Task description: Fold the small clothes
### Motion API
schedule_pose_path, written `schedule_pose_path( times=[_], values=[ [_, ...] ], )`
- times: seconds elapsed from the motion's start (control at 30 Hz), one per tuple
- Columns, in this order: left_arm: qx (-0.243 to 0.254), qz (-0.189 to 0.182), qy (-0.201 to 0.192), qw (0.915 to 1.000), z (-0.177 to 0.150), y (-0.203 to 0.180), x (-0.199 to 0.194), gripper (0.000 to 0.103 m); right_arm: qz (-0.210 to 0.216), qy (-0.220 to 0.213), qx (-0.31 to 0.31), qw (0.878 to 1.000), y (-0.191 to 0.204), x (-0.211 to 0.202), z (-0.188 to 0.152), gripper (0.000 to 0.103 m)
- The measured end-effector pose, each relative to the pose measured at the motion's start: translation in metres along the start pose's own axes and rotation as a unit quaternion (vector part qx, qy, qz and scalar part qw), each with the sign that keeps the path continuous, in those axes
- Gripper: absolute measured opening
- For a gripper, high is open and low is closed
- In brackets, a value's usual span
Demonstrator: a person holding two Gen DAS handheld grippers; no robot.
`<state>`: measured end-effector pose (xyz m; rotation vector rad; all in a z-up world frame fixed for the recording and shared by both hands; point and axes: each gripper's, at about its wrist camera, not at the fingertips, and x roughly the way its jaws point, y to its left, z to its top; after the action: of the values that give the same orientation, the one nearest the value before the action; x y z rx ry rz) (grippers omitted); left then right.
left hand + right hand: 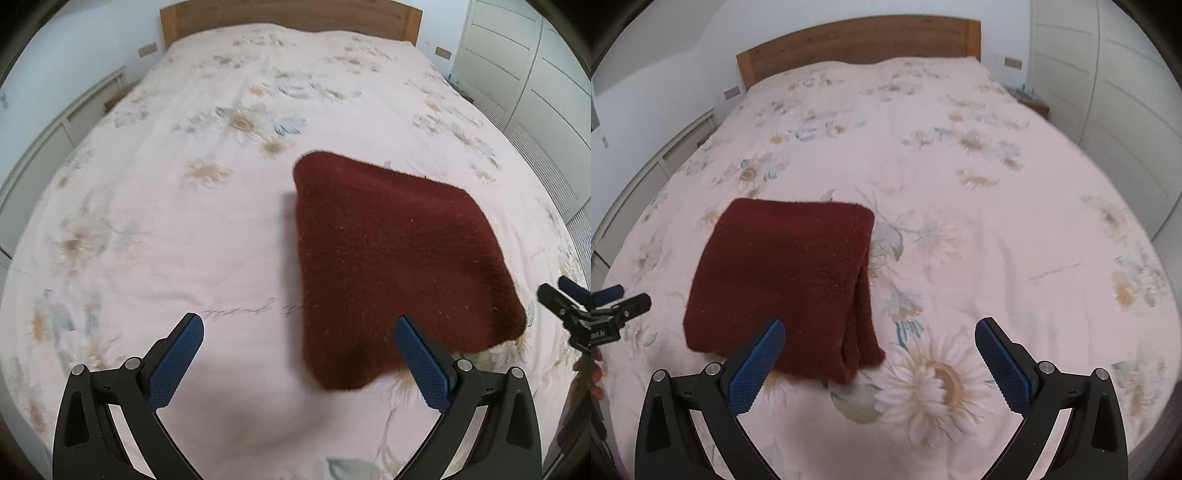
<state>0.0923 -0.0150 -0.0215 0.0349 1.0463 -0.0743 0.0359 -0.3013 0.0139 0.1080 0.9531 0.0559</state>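
Maroon garment (783,284) lies folded on the bed (1015,240), layered edge at 3 o'clock. Your left gripper (297,354) and right gripper (879,354) fingers spread wide, empty. Fold looks finished.

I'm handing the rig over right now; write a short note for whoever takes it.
Left tongs: open, empty, held above the bedspread.
Right tongs: open, empty, likewise off the cloth.
Dark red garment: lies folded into a compact, layered rectangle on the bed, between the two tongs; neither touches it.
Done: this piece looks folded.
Left: perhaps square the layered right edge; no other clothes in view.
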Motion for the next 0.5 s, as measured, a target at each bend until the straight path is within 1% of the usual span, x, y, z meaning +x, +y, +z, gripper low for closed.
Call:
schedule_pose_path(
  times=[0.13,0.27,0.37,0.5],
  values=[
    [0.0,0.021,-0.009,0.9997,-0.009,0.005,-0.032,0.102,-0.022,-0.016,-0.011,1.0,0.001,-0.036,-0.006,0.102],
    [0.003,0.04,-0.015,0.9991,-0.026,0.009,-0.059,0.102,-0.045,-0.022,-0.013,0.999,-0.003,-0.058,-0.016,0.102],
    [-0.002,0.05,-0.012,0.9987,-0.035,0.014,-0.064,0.102,-0.039,-0.019,-0.004,0.999,-0.008,-0.067,-0.024,0.102],
    [-0.008,0.05,-0.002,0.9987,-0.048,0.017,-0.067,0.102,-0.042,-0.013,-0.003,0.999,-0.011,-0.074,-0.032,0.102]
  ],
)
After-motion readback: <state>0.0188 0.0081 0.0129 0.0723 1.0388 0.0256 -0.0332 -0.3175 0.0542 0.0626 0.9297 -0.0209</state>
